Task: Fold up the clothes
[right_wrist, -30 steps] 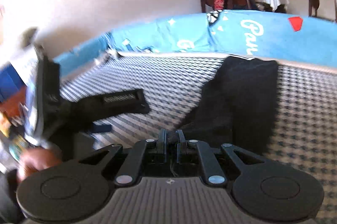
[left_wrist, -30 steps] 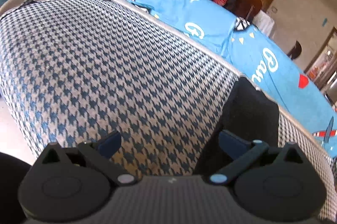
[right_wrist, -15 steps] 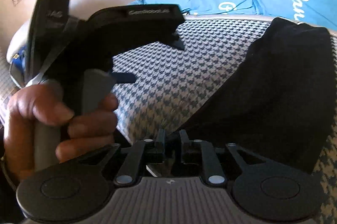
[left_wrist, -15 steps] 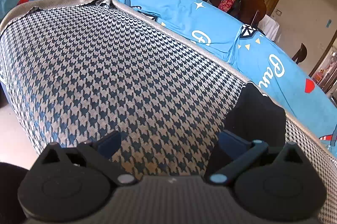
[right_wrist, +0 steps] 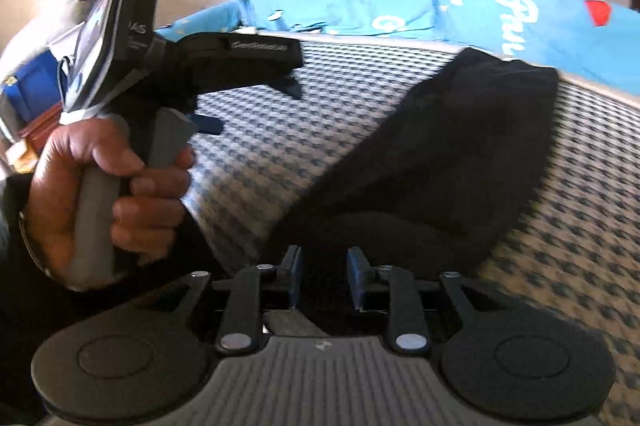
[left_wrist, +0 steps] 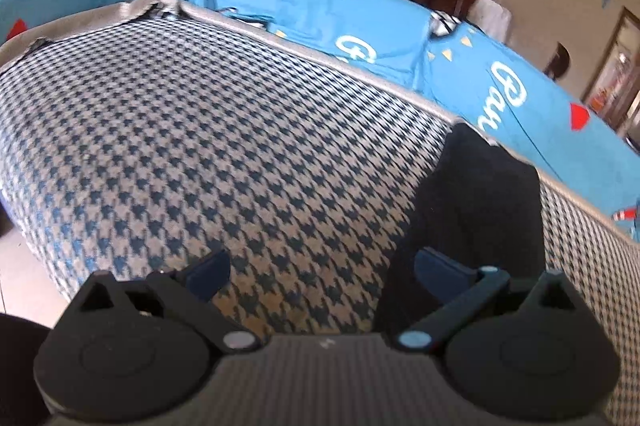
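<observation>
Work surface is a wide cushion or mattress in blue-and-beige houndstooth woven fabric. It gives a flat, firm bed to lay a garment out on, and sits against a bright blue printed cover with white lettering and red shapes along its far edge. Only one garment on it: a black, soft, matte cloth piece, lying on the houndstooth from the far edge near the blue cover down to the near edge under the right tool. It looks already doubled into a long tapering band, wide at the far end, narrow and bunched at the near end, with a rounded fold roll across the near part. What kind of garment it is, can't tell. Right gripper sits low over that near end with its jaws opening. Black cloth lies in the gap, but the blue pads stand off it, so it reads as a release. Left gripper is held out over bare houndstooth just left of the cloth's long edge, jaws spread wide, nothing between them. It's likely parked there, ready for the next fold. The person's left hand wraps its grey handle.
</observation>
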{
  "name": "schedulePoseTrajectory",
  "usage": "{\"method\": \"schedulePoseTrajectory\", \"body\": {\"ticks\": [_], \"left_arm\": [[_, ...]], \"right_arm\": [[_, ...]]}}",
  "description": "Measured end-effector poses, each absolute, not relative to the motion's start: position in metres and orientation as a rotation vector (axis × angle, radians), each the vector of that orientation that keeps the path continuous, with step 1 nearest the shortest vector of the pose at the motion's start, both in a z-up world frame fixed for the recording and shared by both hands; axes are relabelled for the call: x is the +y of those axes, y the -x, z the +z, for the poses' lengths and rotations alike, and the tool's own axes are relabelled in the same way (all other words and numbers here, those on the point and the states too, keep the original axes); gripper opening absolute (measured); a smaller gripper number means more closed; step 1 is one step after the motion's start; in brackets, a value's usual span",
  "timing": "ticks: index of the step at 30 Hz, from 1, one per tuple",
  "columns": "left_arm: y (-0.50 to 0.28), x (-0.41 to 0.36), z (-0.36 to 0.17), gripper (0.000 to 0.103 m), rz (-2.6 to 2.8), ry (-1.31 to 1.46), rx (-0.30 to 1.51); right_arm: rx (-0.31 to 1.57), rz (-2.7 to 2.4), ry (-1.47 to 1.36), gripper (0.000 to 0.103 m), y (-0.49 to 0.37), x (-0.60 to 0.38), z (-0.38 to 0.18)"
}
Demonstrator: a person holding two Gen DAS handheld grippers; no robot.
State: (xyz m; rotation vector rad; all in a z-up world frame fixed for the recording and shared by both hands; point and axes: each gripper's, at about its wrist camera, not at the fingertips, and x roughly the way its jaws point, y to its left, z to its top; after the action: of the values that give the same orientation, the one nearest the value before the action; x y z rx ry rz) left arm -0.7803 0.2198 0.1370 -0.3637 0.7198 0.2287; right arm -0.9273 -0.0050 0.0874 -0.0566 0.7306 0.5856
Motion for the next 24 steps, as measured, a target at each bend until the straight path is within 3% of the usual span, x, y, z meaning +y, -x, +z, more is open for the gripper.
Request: {"method": "schedulePoseTrajectory", "body": {"ticks": [8,12,24], "left_arm": [[0.769,0.208,0.122,0.103,0.241,0.314,0.774],[0.764,0.202,0.116,0.103,0.224,0.295,0.803],[0.760,0.193,0.105,0.103,0.201,0.265,0.850]], "right_arm": [[0.736,0.474,0.106,0.033,0.950,-0.044,0.077],[0.731,0.463,0.128,0.041,0.966,-0.055,0.073],[0.752,0.500,-0.012,0.042,0.947,-0.061,0.055]]}}
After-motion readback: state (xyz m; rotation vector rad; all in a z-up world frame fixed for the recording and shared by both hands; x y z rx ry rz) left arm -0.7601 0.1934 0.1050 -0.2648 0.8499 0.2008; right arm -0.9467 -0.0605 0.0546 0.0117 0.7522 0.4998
